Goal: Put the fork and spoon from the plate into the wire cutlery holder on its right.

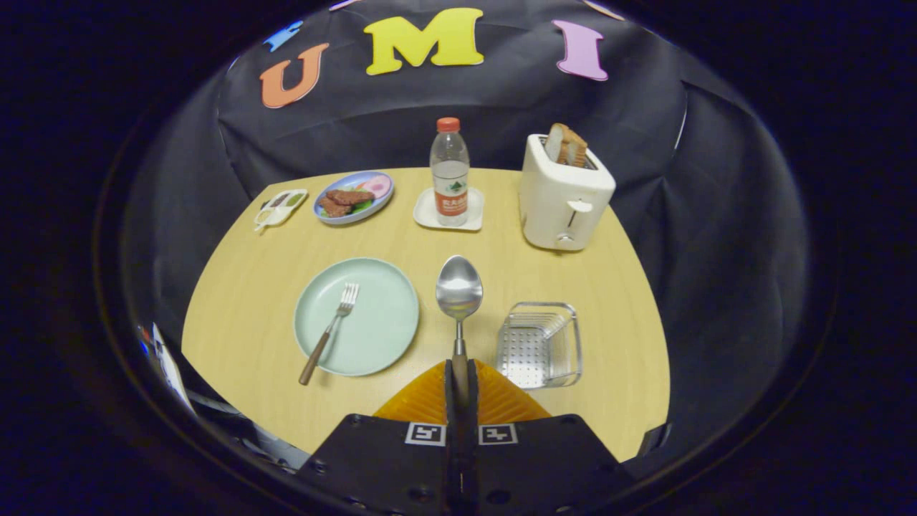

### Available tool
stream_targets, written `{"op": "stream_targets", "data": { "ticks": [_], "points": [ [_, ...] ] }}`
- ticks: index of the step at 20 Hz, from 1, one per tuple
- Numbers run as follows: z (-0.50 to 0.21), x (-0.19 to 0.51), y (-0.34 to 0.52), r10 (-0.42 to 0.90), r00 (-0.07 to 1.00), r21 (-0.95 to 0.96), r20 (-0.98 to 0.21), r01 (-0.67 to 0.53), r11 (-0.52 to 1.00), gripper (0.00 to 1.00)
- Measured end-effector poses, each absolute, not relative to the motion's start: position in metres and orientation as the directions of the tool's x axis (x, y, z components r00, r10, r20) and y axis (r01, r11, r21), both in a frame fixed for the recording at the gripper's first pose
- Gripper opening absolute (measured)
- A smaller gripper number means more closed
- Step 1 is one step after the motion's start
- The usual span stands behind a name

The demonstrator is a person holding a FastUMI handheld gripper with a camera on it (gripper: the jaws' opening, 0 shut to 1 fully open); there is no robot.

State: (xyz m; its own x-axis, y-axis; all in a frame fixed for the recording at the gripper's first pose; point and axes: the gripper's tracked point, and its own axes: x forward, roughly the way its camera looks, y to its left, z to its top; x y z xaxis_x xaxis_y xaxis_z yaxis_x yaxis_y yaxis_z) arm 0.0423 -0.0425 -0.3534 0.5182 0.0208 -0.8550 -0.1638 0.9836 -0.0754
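My gripper (459,380) is shut on the handle of a silver spoon (459,290). The spoon sticks straight ahead, its bowl raised above the table between the plate and the holder. A pale green plate (380,337) lies ahead to the left of the fingers. On it rests a fork (331,331) with a brown handle that overhangs the plate's near rim. The metal cutlery holder (539,344) stands just ahead to the right of the fingers, with nothing in it.
Farther back stand a white toaster (566,197) with toast in it, a water bottle (449,172) on a white coaster, a blue plate of food (353,197) and a small white sauce dish (281,208). The round wooden table (251,287) ends close on both sides.
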Motion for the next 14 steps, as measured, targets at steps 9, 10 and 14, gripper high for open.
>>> {"op": "stream_targets", "data": {
  "ticks": [9,10,14],
  "points": [
    [-0.352,0.024,-0.104,0.052,0.407,0.001,-0.912,-0.124,0.992,0.03],
    [-0.352,0.025,-0.108,0.047,0.404,-0.003,-0.914,-0.121,0.993,0.03],
    [-0.353,0.027,-0.116,0.026,0.378,-0.017,-0.925,-0.11,0.994,0.03]
  ]
}}
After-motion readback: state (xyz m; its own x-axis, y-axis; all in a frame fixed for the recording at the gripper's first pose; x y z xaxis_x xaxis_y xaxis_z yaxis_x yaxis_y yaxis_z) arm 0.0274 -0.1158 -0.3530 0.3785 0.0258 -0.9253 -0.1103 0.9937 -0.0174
